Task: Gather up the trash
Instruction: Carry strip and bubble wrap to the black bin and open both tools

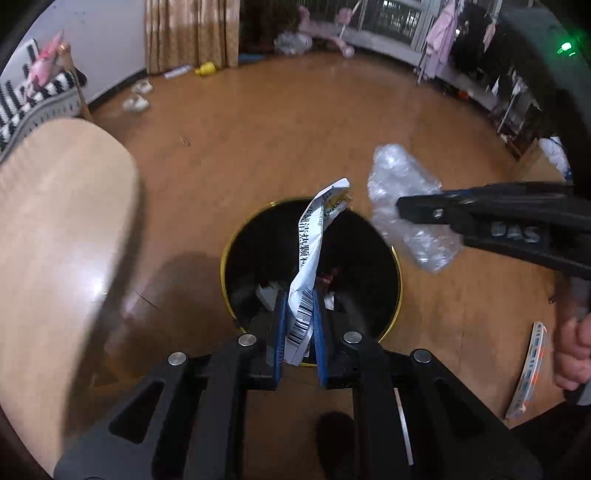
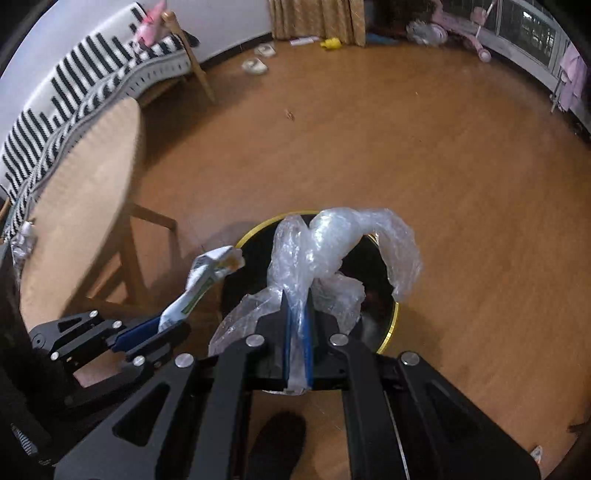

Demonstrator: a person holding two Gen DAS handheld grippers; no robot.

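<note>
A black round trash bin (image 1: 255,258) with a gold rim stands on the wooden floor; it also shows in the right wrist view (image 2: 376,266). My left gripper (image 1: 299,295) is shut on a white paper label with a barcode (image 1: 308,254) and holds it above the bin's mouth; the label also shows in the right wrist view (image 2: 201,280). My right gripper (image 2: 297,295) is shut on a crumpled clear plastic wrap (image 2: 332,240) above the bin; from the left wrist view the wrap (image 1: 399,184) hangs just right of the bin. Some trash lies inside the bin.
A light wooden table (image 1: 55,240) stands to the left, with a striped sofa (image 2: 74,85) behind it. A flat wrapper (image 1: 528,369) lies on the floor at the right. Slippers (image 1: 136,99), a yellow toy and a pink tricycle (image 2: 461,22) sit far back.
</note>
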